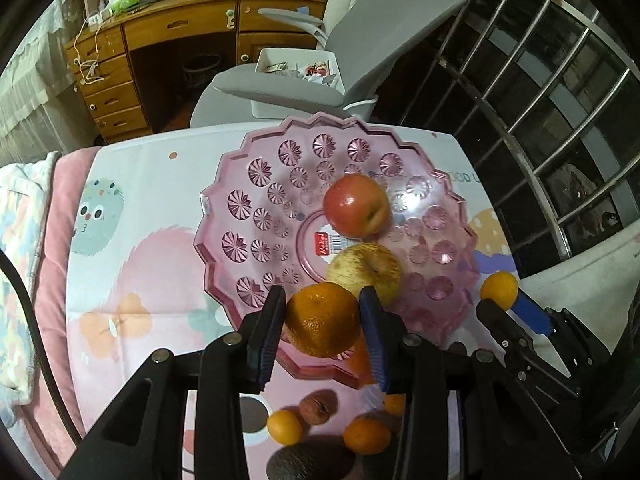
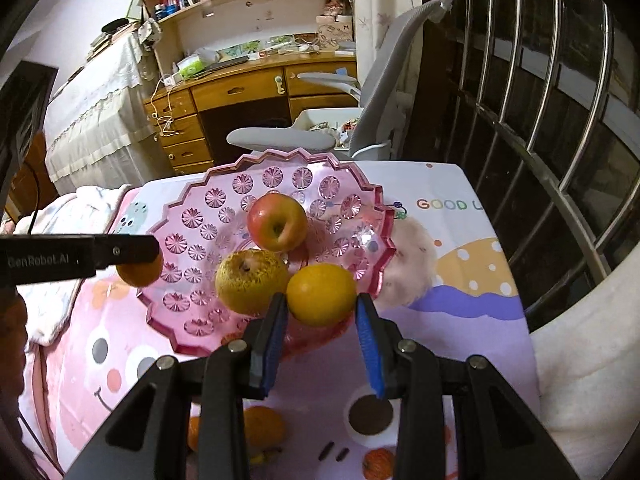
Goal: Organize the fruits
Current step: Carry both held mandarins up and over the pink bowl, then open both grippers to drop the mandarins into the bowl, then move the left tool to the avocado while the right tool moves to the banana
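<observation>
Left gripper (image 1: pixel 323 320) is clamped on an orange (image 1: pixel 322 319) over the pink plate's (image 1: pixel 240 184) near rim. Right gripper (image 2: pixel 322 312) pinches a smaller orange (image 2: pixel 321 294). Red apple (image 2: pixel 277 227) lies stem-dimple towards the camera; fruit below the left gripper is half hidden.

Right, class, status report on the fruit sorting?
Left gripper, right gripper: each grips an orange. Two apples on pink plate. Nothing blocking.

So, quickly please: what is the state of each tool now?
Left tool: closed on the large orange.
Right tool: closed on a smaller orange.
</observation>
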Available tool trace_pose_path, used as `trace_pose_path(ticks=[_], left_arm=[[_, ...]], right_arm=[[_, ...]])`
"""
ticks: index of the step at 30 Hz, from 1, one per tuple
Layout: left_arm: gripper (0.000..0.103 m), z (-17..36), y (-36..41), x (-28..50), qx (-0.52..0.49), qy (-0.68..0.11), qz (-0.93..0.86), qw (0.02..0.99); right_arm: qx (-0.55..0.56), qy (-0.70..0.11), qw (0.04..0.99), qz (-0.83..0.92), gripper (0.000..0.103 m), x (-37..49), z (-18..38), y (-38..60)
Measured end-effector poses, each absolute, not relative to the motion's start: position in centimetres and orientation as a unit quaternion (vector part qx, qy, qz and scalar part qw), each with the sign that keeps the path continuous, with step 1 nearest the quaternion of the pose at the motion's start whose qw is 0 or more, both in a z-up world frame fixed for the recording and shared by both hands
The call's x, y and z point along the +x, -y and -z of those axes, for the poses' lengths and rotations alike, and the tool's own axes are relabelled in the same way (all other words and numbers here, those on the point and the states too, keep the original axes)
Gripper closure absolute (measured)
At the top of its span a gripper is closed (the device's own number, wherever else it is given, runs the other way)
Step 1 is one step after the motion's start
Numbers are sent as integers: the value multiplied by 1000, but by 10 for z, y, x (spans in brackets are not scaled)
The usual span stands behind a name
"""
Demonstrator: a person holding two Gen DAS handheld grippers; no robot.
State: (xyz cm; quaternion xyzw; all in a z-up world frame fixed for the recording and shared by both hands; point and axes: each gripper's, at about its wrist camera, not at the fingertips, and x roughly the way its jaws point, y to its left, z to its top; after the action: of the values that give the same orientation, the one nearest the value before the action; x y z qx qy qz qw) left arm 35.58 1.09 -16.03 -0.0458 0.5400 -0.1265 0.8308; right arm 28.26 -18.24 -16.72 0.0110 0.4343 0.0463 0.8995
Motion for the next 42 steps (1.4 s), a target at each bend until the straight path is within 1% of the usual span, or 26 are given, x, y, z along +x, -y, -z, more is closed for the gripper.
trace_pose_path(ticks=[8,9,11,12,13,14,15,17,18,23,25,29,33,36,41,42], left_arm=[[65,175,-20,366,-47,-550,130,824],[64,175,-20,366,-47,-550,133,823],[53,175,-19,365,-45,-548,138,824],[45,174,-19,365,-43,-545,138,826],[44,174,-20,364,-41,-543,137,828],[44,174,-20,363,-41,-543,137,828],[44,173,-20,363,-43,-543,138,827],[42,173,-22,362,-44,-543,136,827],[39,174,-23,361,-43,-544,134,827],[35,172,-35,353,-54,-540,133,829],[31,170,-41,347,-58,-539,132,830],[28,168,-50,334,-53,-540,125,831],[27,171,-57,317,-55,-548,116,826],[21,174,-59,306,-53,-557,112,821],[18,185,-53,286,-43,-577,109,808],[16,189,-51,282,-42,-582,110,805]], right_arm=[[16,-453,890,-43,68,297,182,167],[18,-453,890,-41,67,298,183,165],[20,-458,888,-37,67,299,184,165],[21,-458,888,-35,64,299,183,165],[21,-456,889,-32,61,298,182,165],[22,-454,890,-29,54,298,181,166],[22,-452,891,-27,49,297,179,167],[24,-448,893,-24,47,294,177,169],[26,-447,894,-21,46,293,176,170],[37,-453,891,-14,44,281,176,176],[40,-454,890,-10,44,273,177,177],[45,-459,888,-6,43,254,178,180],[39,-468,883,-10,43,236,179,179],[36,-475,879,-14,43,221,181,177],[41,-478,877,-29,43,196,184,174],[42,-477,877,-33,42,191,186,173]])
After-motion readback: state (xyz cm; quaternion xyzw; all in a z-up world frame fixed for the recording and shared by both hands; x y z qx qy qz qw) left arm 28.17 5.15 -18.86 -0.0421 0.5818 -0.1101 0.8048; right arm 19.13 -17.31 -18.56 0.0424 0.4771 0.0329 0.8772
